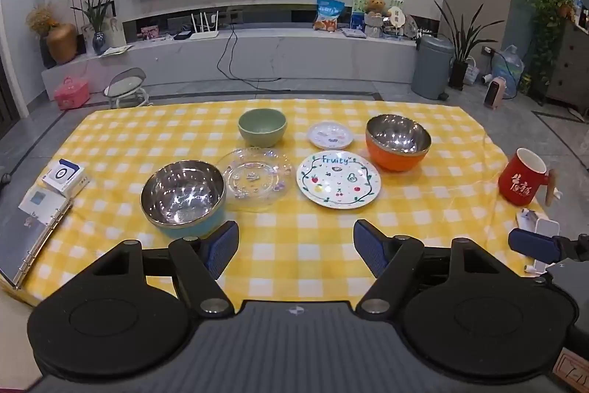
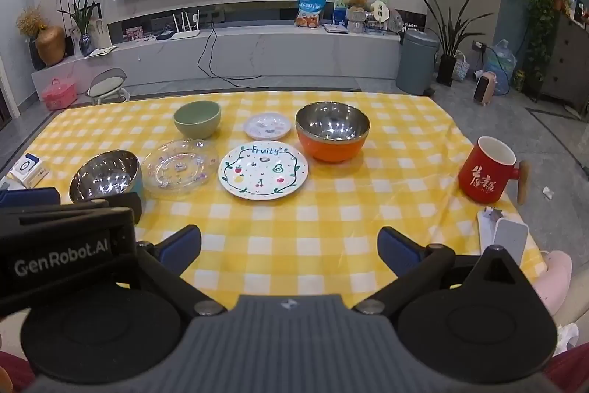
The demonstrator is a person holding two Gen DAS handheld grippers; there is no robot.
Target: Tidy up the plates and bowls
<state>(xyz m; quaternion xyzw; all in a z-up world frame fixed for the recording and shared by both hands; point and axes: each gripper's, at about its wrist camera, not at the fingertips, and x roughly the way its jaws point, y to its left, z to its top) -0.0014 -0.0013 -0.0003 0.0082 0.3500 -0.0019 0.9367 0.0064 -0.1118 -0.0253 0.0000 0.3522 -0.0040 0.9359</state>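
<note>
Left wrist view: left hand-held gripper (image 1: 294,247) gapes empty, blue-sided bowl (image 1: 183,196) seemingly touching its left fingertip (image 1: 221,245).

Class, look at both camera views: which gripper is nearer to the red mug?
Right. The right gripper hovers open over the near cloth, with the red mug ahead to its right. The left gripper sits farther left, near the blue steel bowl.

The tablecloth (image 1: 294,245) has yellow and white squares. One bowl (image 1: 262,127) is green, one bowl (image 1: 397,142) is orange and shiny inside. The Fruity plate (image 1: 338,180) is white with little fruits. The mug (image 1: 522,181) is red.
</note>
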